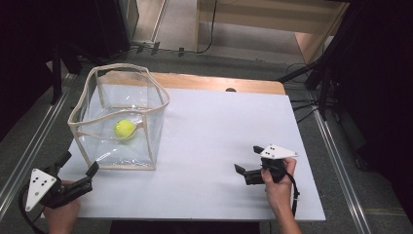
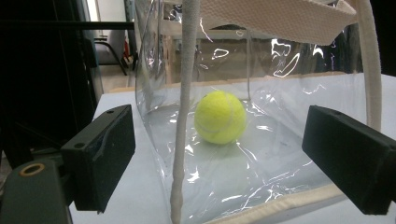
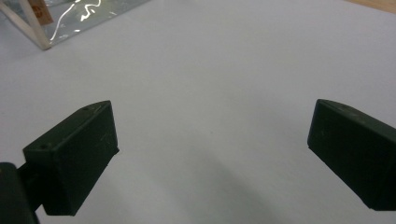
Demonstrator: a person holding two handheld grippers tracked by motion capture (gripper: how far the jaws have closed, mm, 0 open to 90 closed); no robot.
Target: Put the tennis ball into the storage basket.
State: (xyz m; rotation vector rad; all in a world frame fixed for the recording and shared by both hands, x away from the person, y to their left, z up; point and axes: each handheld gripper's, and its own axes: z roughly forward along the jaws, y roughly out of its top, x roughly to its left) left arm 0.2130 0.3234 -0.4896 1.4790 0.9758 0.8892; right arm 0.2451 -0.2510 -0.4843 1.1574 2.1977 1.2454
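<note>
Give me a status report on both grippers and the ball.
Left gripper open, empty, at the bag's near corner. Right gripper open, empty, over bare table. Ball inside the bag; bag wall between it and the left gripper.

my surface (image 1: 219, 146) is a flat white board with a strip of wood showing along its far edge. a clear bag (image 1: 119, 117) with cream trim stands open on its left side, and a yellow ball (image 1: 125, 128) sits inside it.

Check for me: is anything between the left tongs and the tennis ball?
Yes. The tennis ball sits inside the clear bag, so the bag's near transparent wall and its cream corner trim stand between it and the open left tongs. The top is open.
</note>
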